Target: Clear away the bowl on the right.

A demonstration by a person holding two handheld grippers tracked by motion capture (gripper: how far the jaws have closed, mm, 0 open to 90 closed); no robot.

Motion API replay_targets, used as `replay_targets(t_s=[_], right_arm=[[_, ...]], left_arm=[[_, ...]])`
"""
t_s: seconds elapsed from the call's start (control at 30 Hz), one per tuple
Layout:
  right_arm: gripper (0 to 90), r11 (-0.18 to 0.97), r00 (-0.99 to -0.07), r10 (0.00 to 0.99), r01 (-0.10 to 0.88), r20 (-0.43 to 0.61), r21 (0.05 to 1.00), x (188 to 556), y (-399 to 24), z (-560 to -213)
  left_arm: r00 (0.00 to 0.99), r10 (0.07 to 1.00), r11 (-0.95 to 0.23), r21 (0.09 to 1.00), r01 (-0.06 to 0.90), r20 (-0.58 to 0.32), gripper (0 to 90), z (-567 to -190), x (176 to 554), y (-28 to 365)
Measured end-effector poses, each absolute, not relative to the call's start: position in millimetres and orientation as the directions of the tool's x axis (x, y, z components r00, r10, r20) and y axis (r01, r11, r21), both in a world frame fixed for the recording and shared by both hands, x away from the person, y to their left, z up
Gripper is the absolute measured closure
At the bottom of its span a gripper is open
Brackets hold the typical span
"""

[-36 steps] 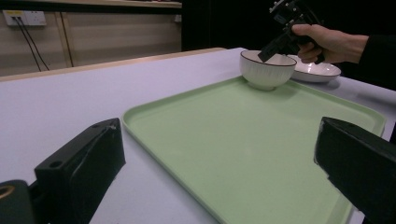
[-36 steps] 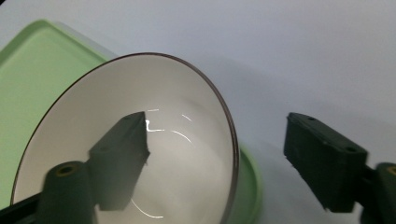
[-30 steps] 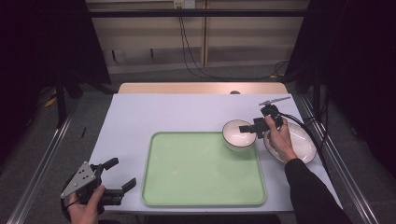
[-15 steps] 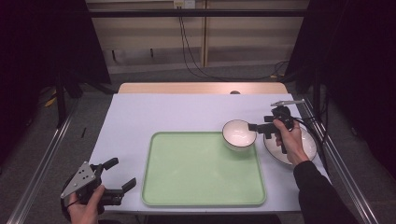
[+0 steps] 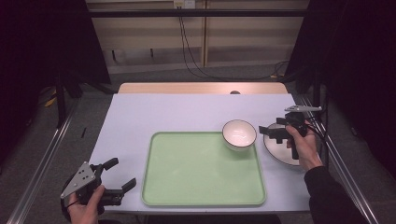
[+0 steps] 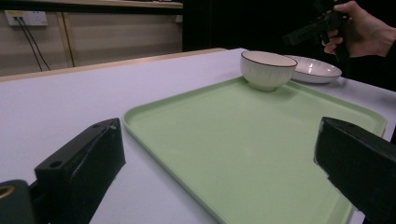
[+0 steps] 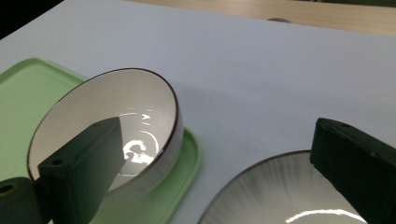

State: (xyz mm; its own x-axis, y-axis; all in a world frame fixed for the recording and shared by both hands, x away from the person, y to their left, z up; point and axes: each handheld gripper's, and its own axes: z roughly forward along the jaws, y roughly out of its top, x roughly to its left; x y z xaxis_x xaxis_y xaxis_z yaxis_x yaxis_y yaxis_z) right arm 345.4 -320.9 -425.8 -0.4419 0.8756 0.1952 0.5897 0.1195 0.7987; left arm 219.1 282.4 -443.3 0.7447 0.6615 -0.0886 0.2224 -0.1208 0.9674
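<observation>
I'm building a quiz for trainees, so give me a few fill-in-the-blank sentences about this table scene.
1. The white bowl sits on the far right corner of the ____ tray.
2. The right gripper hovers over the ____, jaws open.
3. The left gripper, near the tray's ____ edge, holds nothing.

Missing words: green; plate; left

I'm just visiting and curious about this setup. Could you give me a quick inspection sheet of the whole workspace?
Surface: pale table with a green tray on it.
Job's things: white bowl sits on the tray's far right corner; plate lies beside the tray on the table.
Clutter: nothing seen.
Grippers: left gripper open near the tray's near left corner; right gripper open, above the plate beside the bowl.
Cables: black cable trails from the right gripper; more hang on the back wall.
Surroundings: dark curtains, floor rails.
</observation>
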Motion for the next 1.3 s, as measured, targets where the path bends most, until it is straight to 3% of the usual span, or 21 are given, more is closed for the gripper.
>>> replay_targets(t_s=[0.6, 1.3], right_arm=[[1.7, 0.114, -0.399, 0.91, 0.504, 0.114, 0.856, 305, -338, -430], [1.1, 0.07, -0.375, 0.918, 0.466, 0.126, 0.882, 241, -361, -439]], left_arm=[[0.741, 0.666, -0.118, 0.968, 0.221, -0.088, 1.7, -443, 220, 282], [0.739, 0.667, -0.109, 0.969, 0.224, -0.095, 1.7, -443, 219, 282]])
